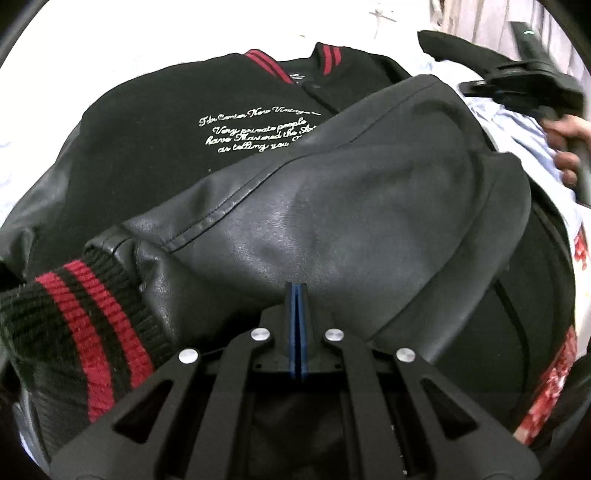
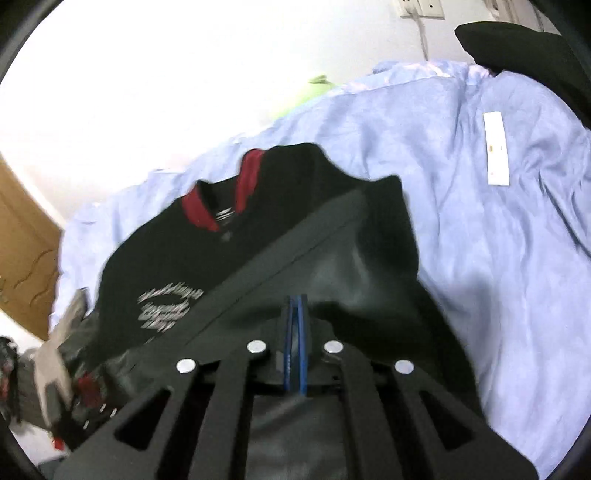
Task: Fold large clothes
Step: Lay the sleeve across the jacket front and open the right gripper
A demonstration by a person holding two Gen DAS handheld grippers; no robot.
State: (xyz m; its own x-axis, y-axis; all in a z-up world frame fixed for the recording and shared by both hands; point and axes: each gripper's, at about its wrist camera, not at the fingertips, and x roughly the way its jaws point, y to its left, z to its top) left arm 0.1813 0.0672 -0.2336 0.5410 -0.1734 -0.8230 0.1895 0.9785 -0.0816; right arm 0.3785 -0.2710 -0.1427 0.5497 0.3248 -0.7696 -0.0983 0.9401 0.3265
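Note:
A black varsity jacket (image 1: 155, 147) with white script on its chest and a red-striped collar lies front up on a light blue sheet (image 2: 480, 240). One black leather sleeve (image 1: 351, 206) lies folded across its body, its red-striped knit cuff (image 1: 81, 314) at the lower left. My left gripper (image 1: 296, 291) is shut with its blue pads pressed together against the sleeve; no cloth shows between them. My right gripper (image 2: 295, 306) is shut just above the jacket (image 2: 177, 266) and sleeve (image 2: 332, 273); whether it pinches cloth is unclear. The right gripper also shows at the left wrist view's upper right (image 1: 524, 85).
A white label (image 2: 496, 147) lies on the sheet at the right. A dark garment (image 2: 517, 44) sits at the far right. A wooden door (image 2: 22, 258) stands at the left, a white wall with a socket (image 2: 421, 9) behind. Red-patterned cloth (image 1: 554, 380) lies at the jacket's right.

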